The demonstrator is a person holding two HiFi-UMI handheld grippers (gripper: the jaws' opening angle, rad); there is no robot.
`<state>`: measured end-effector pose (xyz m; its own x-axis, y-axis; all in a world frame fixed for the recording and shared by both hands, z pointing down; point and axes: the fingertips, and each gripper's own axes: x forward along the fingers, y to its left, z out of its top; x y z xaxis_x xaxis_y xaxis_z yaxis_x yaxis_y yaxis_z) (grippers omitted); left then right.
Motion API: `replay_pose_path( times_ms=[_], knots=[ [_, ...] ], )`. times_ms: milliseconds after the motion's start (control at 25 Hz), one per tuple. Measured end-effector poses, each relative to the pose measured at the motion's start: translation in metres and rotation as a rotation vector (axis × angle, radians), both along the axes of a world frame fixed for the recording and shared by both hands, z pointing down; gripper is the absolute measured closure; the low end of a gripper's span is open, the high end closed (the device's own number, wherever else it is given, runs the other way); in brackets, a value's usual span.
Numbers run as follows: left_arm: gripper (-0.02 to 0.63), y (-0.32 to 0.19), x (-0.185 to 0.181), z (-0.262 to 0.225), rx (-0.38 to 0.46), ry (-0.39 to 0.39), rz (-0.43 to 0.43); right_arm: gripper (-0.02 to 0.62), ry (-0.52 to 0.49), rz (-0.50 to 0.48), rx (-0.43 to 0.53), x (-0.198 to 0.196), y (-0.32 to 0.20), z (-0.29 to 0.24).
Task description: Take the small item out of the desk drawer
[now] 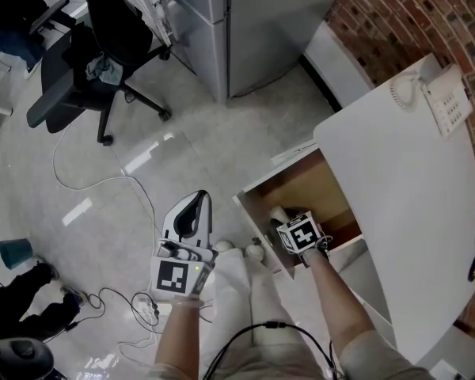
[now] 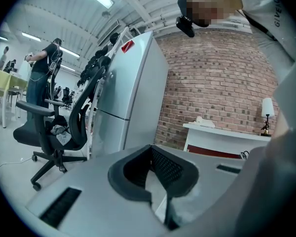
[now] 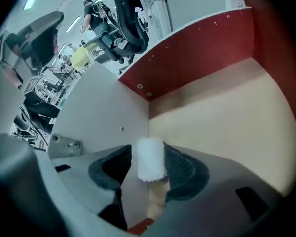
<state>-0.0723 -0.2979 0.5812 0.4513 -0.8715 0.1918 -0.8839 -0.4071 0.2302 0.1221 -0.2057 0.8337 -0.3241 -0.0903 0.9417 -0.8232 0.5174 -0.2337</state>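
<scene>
The desk drawer [image 1: 257, 232] stands pulled out, its pale wooden floor [image 3: 222, 117] showing. A small white roll [image 3: 151, 159] lies in the drawer's near corner against the white side wall. My right gripper [image 1: 279, 218] reaches down into the drawer. Its jaws stand wide on either side of the roll [image 1: 279, 211], and the dark pads [image 3: 180, 167] do not visibly press on it. My left gripper [image 1: 198, 204] hangs over the floor left of the drawer, away from the desk. Its jaws [image 2: 157, 174] are drawn together with nothing between them.
The white desk top [image 1: 396, 212] carries a telephone [image 1: 447, 101] at its far end by the brick wall [image 1: 412, 14]. A grey cabinet [image 1: 253, 22] and a black office chair [image 1: 95, 62] stand beyond. Cables [image 1: 103, 184] and a teal bin [image 1: 16, 252] lie on the floor at left.
</scene>
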Motion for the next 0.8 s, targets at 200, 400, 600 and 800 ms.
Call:
replay_pose_path(
  times_ms=[200,400,600,800],
  knots=[
    [0.601,0.002,-0.008,0.011,-0.009,0.01,-0.016,0.382,0.048,-0.01,-0.019,0.007,0.003,0.013],
    [0.601,0.005,-0.009,0.015,-0.01,0.012,-0.014,0.376,0.043,-0.006,-0.042,0.011,0.004,0.019],
    [0.601,0.004,-0.013,0.018,-0.009,0.014,-0.023,0.374,0.034,-0.06,-0.083,0.009,0.005,0.017],
    [0.601,0.004,-0.013,0.019,-0.01,0.015,-0.025,0.374,0.037,-0.098,-0.136,0.01,0.006,0.017]
  ],
)
